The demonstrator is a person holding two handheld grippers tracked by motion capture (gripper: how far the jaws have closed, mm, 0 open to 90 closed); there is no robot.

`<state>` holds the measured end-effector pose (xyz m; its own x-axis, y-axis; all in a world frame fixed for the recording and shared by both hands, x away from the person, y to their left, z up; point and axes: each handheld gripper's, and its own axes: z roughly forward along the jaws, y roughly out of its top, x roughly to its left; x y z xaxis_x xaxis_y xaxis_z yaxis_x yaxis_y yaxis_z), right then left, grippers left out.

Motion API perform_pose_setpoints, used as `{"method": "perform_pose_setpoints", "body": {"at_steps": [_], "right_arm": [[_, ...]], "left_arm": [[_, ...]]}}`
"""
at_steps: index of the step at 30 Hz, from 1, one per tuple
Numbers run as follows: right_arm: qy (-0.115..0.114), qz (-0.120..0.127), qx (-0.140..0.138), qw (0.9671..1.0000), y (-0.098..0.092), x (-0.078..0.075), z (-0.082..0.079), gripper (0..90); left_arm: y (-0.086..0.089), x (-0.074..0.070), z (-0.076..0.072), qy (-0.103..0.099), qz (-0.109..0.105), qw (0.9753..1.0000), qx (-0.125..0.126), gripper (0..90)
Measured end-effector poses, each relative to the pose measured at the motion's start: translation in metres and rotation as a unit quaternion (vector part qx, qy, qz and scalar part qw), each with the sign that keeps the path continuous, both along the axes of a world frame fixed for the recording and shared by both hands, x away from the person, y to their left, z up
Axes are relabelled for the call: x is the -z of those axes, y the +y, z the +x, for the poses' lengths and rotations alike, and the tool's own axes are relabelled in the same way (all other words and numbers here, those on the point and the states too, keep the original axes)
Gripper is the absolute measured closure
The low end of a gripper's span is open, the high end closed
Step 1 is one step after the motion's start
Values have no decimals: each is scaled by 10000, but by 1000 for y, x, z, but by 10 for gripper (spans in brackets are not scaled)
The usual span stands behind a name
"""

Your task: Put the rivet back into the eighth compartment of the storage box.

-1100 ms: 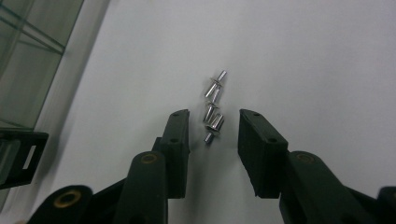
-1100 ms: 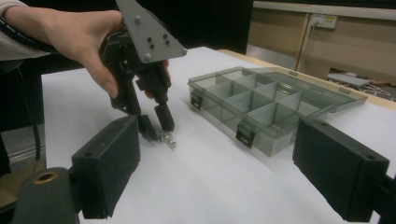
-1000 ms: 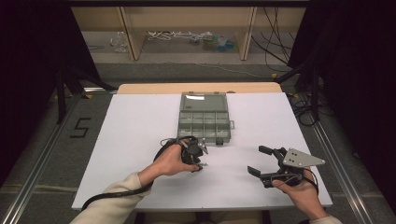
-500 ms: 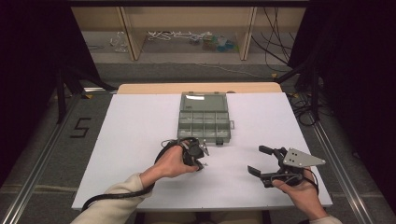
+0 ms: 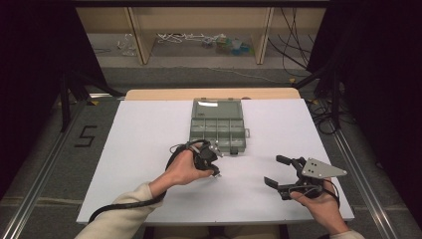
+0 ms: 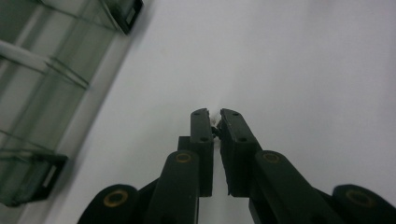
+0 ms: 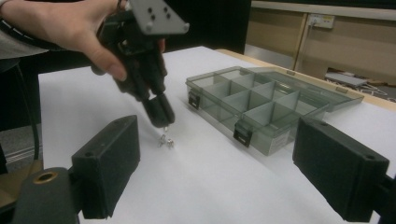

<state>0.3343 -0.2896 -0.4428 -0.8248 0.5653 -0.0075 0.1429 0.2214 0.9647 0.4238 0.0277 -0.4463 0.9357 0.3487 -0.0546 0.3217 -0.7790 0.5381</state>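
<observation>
Two tools: the left tool (image 5: 215, 160) points down at the white surface (image 5: 139, 139) just in front of the grey translucent plastic compartment box (image 5: 217, 126); the right tool (image 5: 279, 172) rests low near the front edge, well apart from it.
Left tool state: jaws nearly together, a narrow gap between them, with something small and pale pinched at the tips in the left gripper view (image 6: 215, 114); what it is cannot be told for sure.
Right tool state: jaws wide apart, nothing between them (image 7: 233, 168).
Small part: a tiny shiny metal piece (image 7: 165, 140), perhaps a screw or clip, sits on the surface right under the left tool's tips, just beside the box's front wall.
Part's axis: too small to read firmly; in the right gripper view it looks to stand roughly upright, with its long axis running up toward the tips.
Box: lid open and lying flat behind; compartments look bare; its long axis runs away from the person, latches toward the person.
Risk one: grip on so small a piece is slight, so it may slip or flick away if the jaws squeeze off-centre.
Risk two: a dropped piece could roll across the smooth surface.
Risk three: lifting toward the box, the tips may knock its front wall or latch (image 7: 243, 132) and shove the light box.
</observation>
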Motion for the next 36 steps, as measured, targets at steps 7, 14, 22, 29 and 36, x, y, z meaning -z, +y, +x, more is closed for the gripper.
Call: {"method": "perform_pose_setpoints", "body": {"at_steps": [7, 14, 22, 29, 36], "right_arm": [[-28, 104, -2, 9999, 0, 1, 1, 160], [-46, 125, -2, 9999, 0, 1, 1, 160], [-43, 113, 11, 9999, 0, 1, 0, 160], [-41, 111, 5, 9999, 0, 1, 0, 160], [-1, 92, 20, 10000, 0, 1, 0, 160]], "left_arm": [[-12, -14, 18, -300, -422, 9984, -205, 836], [-26, -23, 38, -524, -747, 9950, -397, 836], [-44, -26, 55, -687, -864, 9926, -497, 836], [-55, -18, 69, -773, -849, 9913, -646, 834], [-59, -15, 71, -865, -1045, 9871, -846, 691]]}}
